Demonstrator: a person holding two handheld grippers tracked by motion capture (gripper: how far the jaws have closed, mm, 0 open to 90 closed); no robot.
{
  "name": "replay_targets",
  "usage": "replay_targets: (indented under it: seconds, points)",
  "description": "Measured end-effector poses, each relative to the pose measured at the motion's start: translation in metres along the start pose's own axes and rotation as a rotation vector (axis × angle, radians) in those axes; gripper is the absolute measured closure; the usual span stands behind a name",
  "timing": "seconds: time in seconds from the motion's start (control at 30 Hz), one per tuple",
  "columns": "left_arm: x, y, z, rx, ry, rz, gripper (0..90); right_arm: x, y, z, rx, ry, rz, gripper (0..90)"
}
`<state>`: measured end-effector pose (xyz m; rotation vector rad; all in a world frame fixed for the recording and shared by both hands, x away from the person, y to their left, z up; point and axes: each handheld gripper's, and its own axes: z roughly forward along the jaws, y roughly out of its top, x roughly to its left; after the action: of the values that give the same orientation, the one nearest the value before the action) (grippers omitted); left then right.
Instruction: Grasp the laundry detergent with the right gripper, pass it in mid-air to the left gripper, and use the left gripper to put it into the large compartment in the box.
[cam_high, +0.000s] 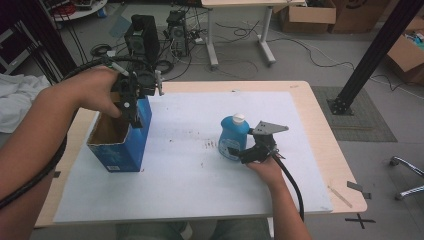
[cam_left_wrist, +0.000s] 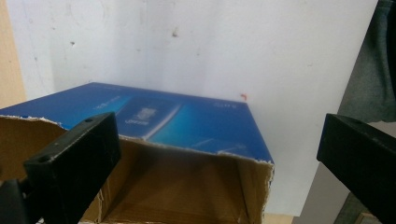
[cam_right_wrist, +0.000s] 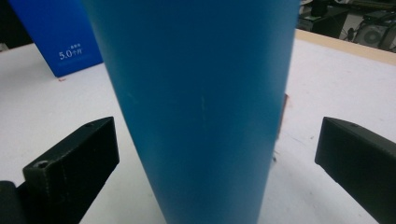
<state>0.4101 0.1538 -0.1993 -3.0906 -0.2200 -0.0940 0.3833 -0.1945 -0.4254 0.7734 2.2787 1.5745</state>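
A blue cardboard box (cam_high: 120, 150) with its top torn open stands on the left of the white mat (cam_high: 185, 180). My left gripper (cam_high: 134, 116) hangs over the box's far right corner, pointing down. In the left gripper view the left gripper (cam_left_wrist: 217, 151) is open, straddling the box (cam_left_wrist: 196, 121) wall: one jaw is over the brown inside, the other outside. A blue bottle (cam_high: 232, 137) with a white cap stands right of centre. My right gripper (cam_high: 236, 153) is at its near side. In the right gripper view the right gripper (cam_right_wrist: 215, 154) is open with the bottle (cam_right_wrist: 196, 102) between the jaws, gaps on both sides.
The mat covers most of a wooden table (cam_high: 327, 145). Beyond the far edge, on the floor, are computer towers (cam_high: 142, 35), cables and a desk's legs (cam_high: 265, 37). A black metal post (cam_high: 370, 55) and cardboard boxes (cam_high: 407, 52) stand at the right, and a white cloth (cam_high: 15, 97) lies at the left.
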Motion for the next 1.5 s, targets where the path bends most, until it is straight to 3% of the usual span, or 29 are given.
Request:
replay_targets:
  seconds: [0.5,0.77,0.83,0.9,1.03,1.5]
  points:
    - [-0.004,-0.001,0.0,-0.002,0.006,0.0,0.1,0.004,-0.005,0.012,-0.038,-0.053,0.001,0.3]
    - [-0.003,-0.004,0.001,-0.002,0.005,-0.005,0.1,0.007,-0.007,0.011,-0.055,-0.07,-0.021,7.4]
    - [-0.003,-0.004,0.002,-0.004,0.005,-0.006,0.1,0.008,-0.008,0.011,-0.053,-0.07,-0.027,12.5]
    - [-0.003,-0.004,0.003,-0.006,0.004,-0.003,0.1,0.01,-0.009,0.012,-0.04,-0.095,-0.048,14.5]
    - [-0.003,-0.003,0.003,-0.002,0.002,-0.001,0.1,0.009,-0.01,0.012,-0.038,-0.076,-0.031,16.4]
    - [-0.003,-0.001,0.005,0.004,-0.003,0.001,0.1,0.01,-0.011,0.013,-0.046,-0.054,-0.039,26.1]
